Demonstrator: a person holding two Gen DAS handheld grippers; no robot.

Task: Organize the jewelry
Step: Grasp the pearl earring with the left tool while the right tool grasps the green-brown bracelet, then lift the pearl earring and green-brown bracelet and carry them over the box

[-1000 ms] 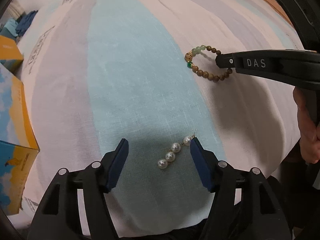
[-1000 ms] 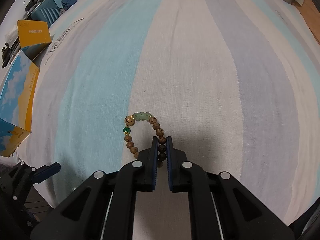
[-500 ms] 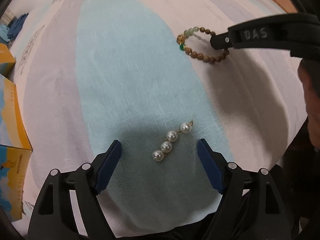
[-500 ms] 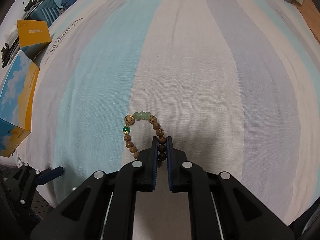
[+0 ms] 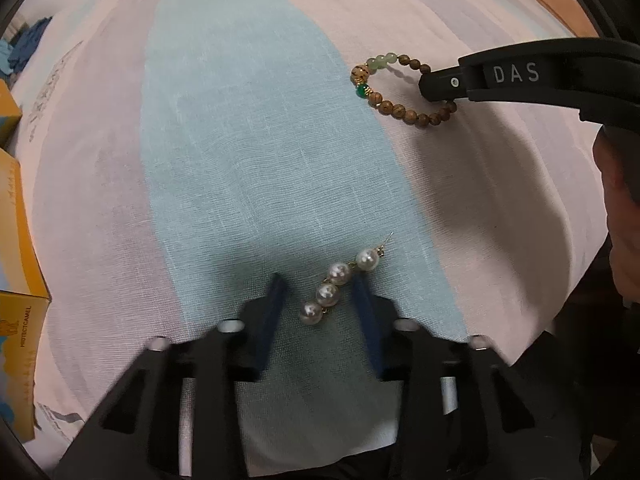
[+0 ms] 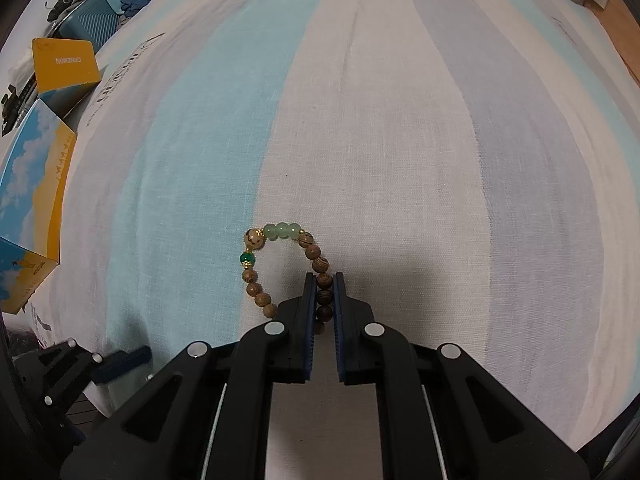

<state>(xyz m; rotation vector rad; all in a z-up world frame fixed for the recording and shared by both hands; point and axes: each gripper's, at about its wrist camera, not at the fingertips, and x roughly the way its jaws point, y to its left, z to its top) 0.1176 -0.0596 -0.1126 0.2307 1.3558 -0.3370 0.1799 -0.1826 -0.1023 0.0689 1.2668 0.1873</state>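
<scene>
Right tool [image 6: 321,280] on bead bracelet [image 6: 280,256]

Left tongs [image 5: 320,292] pointing down, jaws just closing, still apart, right tongs [image 6: 322,284] clamped shut

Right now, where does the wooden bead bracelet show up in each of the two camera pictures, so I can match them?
Left wrist view: the wooden bead bracelet lies upper right on the cloth, its right end under the right gripper.
Right wrist view: the bracelet is at centre, just below the middle, its right side pinched between that gripper's pads.
Shared landmark: the light blue stripe of the striped cloth, left of the bracelet in both.
</scene>
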